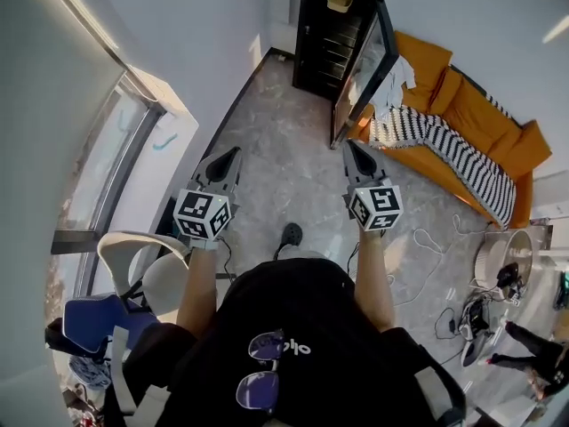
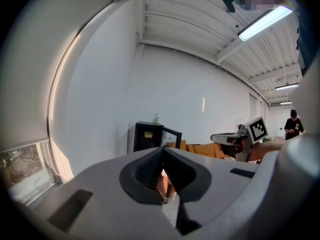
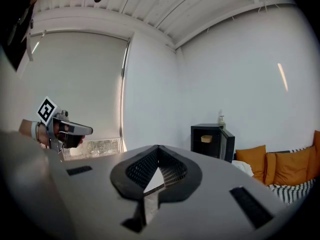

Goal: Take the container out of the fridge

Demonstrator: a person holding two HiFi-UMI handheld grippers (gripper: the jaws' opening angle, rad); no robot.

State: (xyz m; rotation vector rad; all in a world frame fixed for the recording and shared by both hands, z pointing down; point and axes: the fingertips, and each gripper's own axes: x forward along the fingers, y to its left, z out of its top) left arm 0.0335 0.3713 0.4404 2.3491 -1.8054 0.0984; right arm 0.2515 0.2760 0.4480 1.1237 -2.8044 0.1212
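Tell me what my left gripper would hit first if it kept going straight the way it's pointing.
Most likely the black fridge, near its open door: the left gripper has its shut jaws lined up with it. Only floor shows in between, though depth is hard to judge.

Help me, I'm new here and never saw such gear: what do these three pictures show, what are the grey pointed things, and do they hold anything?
No robot. A person holds a tool in each hand: the left gripper and the right gripper, each with two jaws. The head view looks down from a camera on the person's head. The other two come from cameras on the tools, looking along their jaws. Both pairs of jaws are shut, holding nothing. Ahead stands a black fridge, door open, a yellowish container inside.
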